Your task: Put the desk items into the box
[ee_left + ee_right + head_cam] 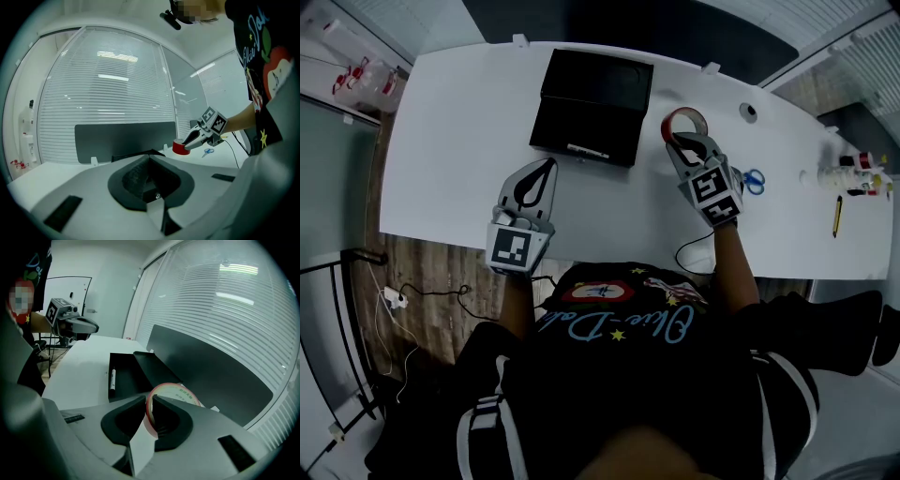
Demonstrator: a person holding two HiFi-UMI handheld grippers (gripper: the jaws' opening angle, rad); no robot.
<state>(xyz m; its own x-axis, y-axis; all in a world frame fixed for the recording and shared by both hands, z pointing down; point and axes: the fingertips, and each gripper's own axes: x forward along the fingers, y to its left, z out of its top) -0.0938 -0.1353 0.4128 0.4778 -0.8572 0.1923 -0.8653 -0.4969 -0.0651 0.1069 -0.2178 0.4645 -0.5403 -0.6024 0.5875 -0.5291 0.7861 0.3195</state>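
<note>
Left gripper (549, 166): nearest you, low over the front of the counter (450, 141). Its fingers are pressed together on nothing.
Right gripper (677, 141): reaching forward on your right. Its fingers are clenched on the wall of the tape roll (176, 391), one inside the ring and one outside.
Scissors (754, 180): on the counter just right of your right gripper, not yet boxed.
Tape roll position: just right of the box (581, 127), near its far corner. I cannot tell whether it is clear of the counter.
Step in hand: this looks like the transfer, with the roll gripped and not yet over the box.
Box: open, with the lid folded back on the far side. A marker (587, 150) lies along the near wall of the tray.
Next move: lift enough to clear the box's right wall and swing the roll left over the bare part of the tray. Lower it, then release, staying off the marker.
Far right: more small items wait at the counter's end, too small to name.
</note>
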